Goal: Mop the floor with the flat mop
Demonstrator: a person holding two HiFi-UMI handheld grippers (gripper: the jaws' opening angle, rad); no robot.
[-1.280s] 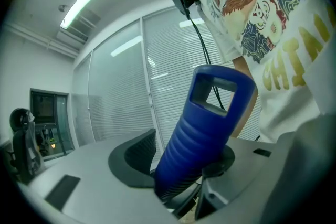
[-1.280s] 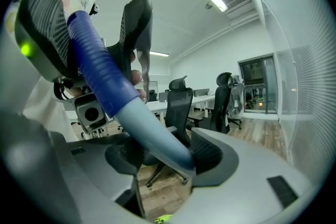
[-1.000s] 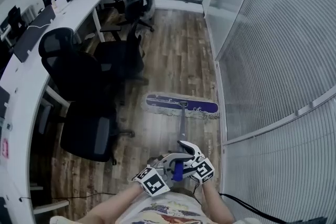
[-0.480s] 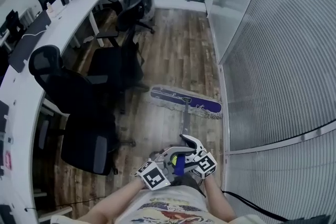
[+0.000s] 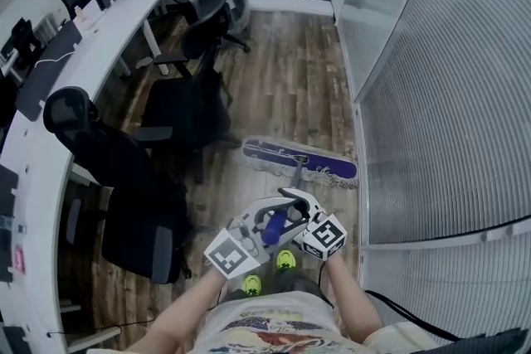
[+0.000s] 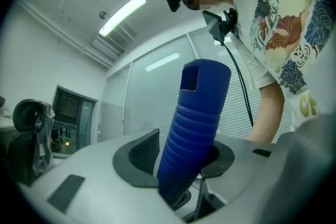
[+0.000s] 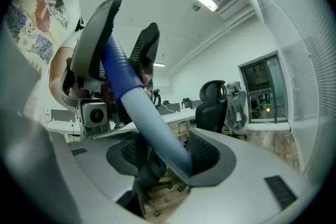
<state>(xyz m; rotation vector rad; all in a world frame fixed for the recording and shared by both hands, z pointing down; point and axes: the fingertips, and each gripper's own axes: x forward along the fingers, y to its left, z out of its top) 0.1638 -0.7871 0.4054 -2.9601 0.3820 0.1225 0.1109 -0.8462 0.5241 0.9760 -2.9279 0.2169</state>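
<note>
- Pinching the blue ribbed plastic grip (image 6: 197, 128) at the top of the handle, my left gripper (image 6: 184, 159) has both pads pressed against it, so that end is firmly held.
- Just beside it, my right gripper (image 7: 168, 157) has just been narrowing its jaws around the pale grey-blue metal pole (image 7: 152, 118). The pole leans on one pad and I see a gap at the other, so the jaws stand spread and loose.
- Out past the pole, the purple, white-fringed flat mop (image 5: 300, 162) lies flat on the brown wooden plank floor (image 5: 282, 87). It is near the slatted glass partition (image 5: 431, 95) on the right, with black office chairs (image 5: 178, 108) to the left.
- For a good stroke I'd finish closing the right gripper before pushing. I'd hold the head flat and steer parallel to the partition, clear of the chair bases.
</note>
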